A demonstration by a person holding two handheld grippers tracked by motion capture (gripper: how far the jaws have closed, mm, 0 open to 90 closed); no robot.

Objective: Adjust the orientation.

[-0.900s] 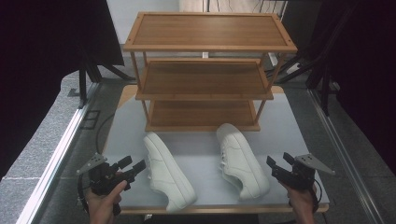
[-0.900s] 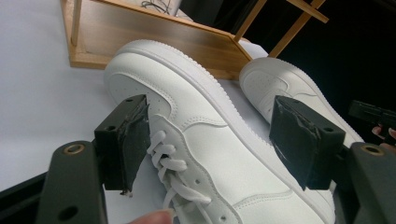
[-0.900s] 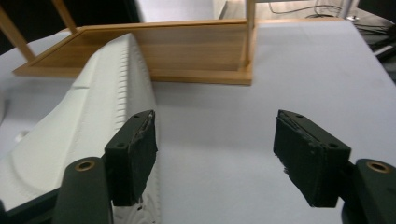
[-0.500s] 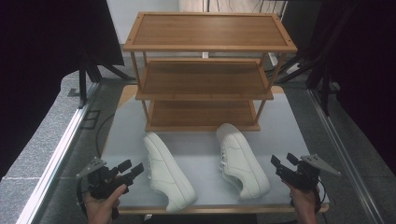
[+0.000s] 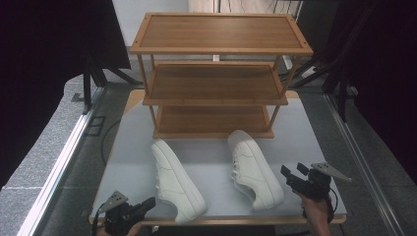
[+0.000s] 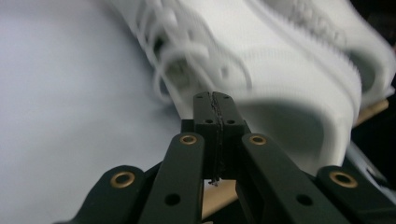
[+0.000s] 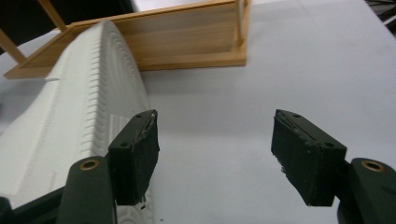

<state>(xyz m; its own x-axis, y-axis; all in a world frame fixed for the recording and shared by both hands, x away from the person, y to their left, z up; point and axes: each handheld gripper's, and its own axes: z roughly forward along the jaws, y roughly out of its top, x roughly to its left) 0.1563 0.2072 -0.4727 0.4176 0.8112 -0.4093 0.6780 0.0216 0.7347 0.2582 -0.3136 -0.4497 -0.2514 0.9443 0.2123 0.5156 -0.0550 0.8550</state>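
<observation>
Two white sneakers lie on the pale table mat in front of a three-tier wooden shoe rack. The left sneaker points toward the near edge, and the right sneaker lies beside it. My left gripper sits at the near left corner, shut and empty, its tips close to the left sneaker, which looks blurred. My right gripper stands open and empty just right of the right sneaker, with bare mat between its jaws.
The rack's bottom shelf rests on the mat just beyond the shoes. Black curtains and stand legs flank the table. A metal rail runs along the floor at the left.
My left hand has pulled back toward the near edge of the table. The right gripper has shifted slightly outward to the right. Both shoes have stayed put.
</observation>
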